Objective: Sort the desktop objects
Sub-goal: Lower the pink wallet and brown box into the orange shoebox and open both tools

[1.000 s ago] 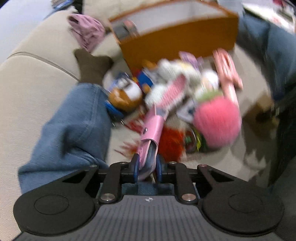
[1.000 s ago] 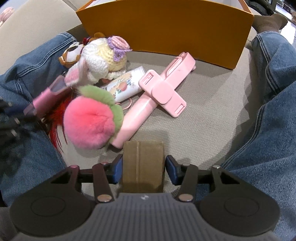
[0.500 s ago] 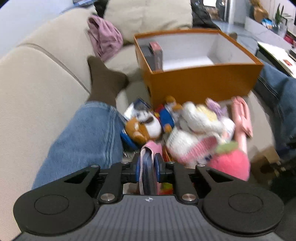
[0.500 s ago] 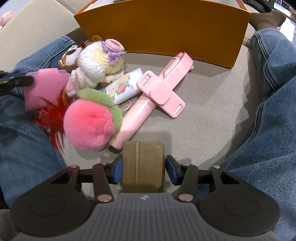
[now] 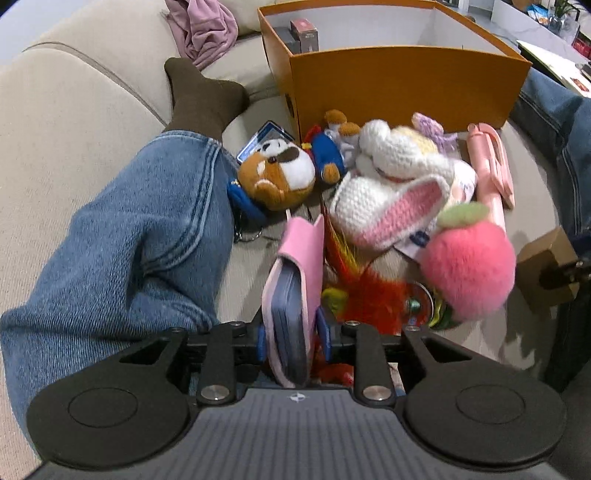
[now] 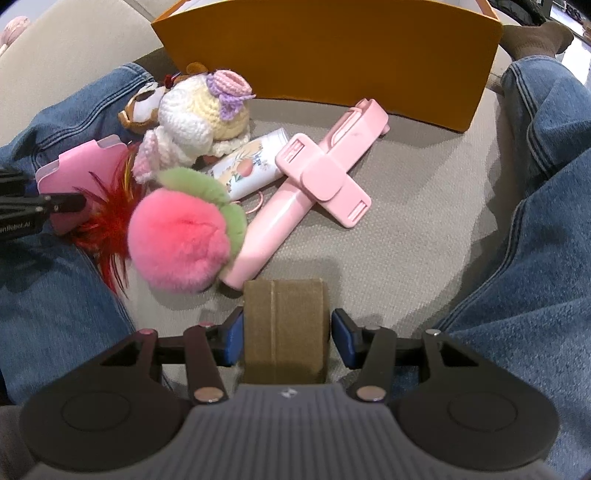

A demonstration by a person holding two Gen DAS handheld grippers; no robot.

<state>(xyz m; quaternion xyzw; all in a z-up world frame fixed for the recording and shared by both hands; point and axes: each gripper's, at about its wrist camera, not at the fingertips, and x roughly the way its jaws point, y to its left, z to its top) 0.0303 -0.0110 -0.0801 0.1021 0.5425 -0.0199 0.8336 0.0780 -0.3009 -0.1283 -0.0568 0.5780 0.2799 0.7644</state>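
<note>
My left gripper is shut on a pink wallet and holds it above the toy pile; the wallet also shows in the right wrist view. My right gripper is shut on a small brown cardboard box, seen from the left at the right edge. The pile on the sofa holds a pink fluffy peach, a crocheted white doll, a brown-and-white plush dog, a pink selfie stick and a white tube. An orange box stands behind the pile.
A person's jeans legs lie at both sides, with a brown sock. Red feathers lie beneath the wallet. A pink cloth rests on the beige sofa back. The orange box holds small dark boxes.
My left gripper has lifted and swung with the pink wallet, its view now steadier and closer to the pile. My right gripper has stayed still with the brown box.
</note>
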